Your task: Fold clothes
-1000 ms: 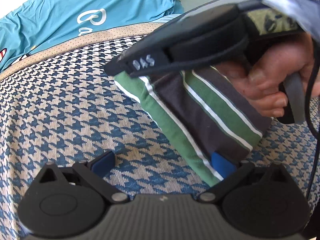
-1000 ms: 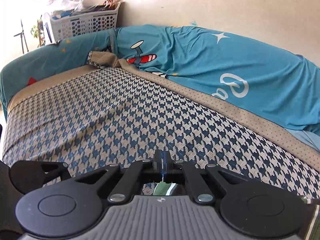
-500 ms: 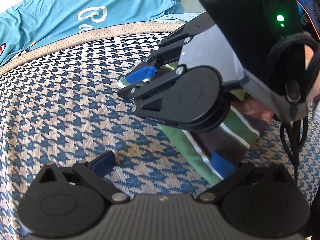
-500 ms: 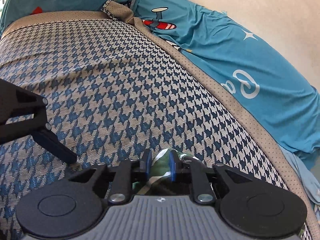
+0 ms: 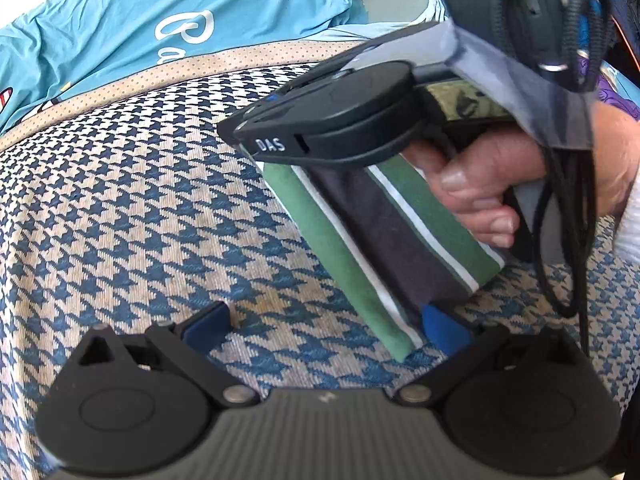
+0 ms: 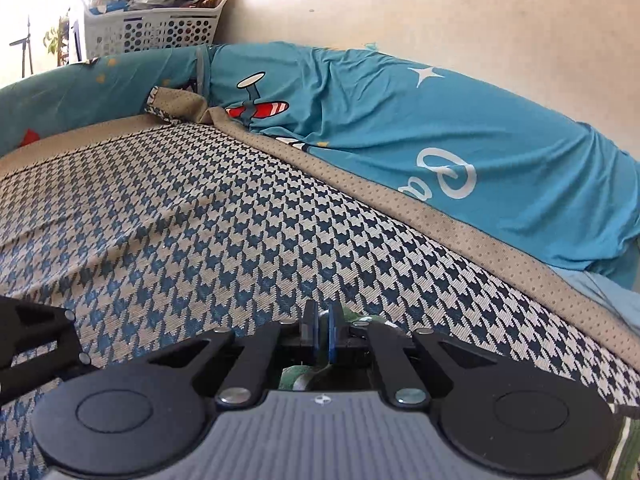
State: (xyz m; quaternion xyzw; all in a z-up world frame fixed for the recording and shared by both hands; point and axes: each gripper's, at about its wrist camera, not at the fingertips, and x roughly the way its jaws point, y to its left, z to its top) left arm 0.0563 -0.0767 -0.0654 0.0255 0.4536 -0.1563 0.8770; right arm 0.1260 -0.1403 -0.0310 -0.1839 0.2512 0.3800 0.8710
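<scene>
The striped garment [image 5: 384, 248], green, dark and white, is seen as a compact folded bundle lying on the houndstooth bed cover [image 5: 152, 208], toward the right side of the left wrist view. The right gripper [image 6: 321, 332] is held just above the bundle's far end, and its blue pads [image 6: 332, 334] are drawn nearly together with only a thin slit between them; a scrap of green cloth shows below and behind them, but whether any fabric is pinched cannot be told. The left gripper [image 5: 324, 330] is spread wide, with its right pad [image 5: 442, 330] touching the near end of the bundle and its left pad [image 5: 210, 322] resting apart on the cover.

The fold itself is judged almost complete, so the step in hand is taken to be tidying or setting down the bundle. It is best done with the near end steadied by the left jaws, so the layers are not dragged apart. The right jaws should be lifted straight off, not sideways, since soft knit is easily pulled out of its fold. The edges should be checked for alignment before release. The blue bedding [image 6: 460, 140] behind the cover's tan border should be left undisturbed.
</scene>
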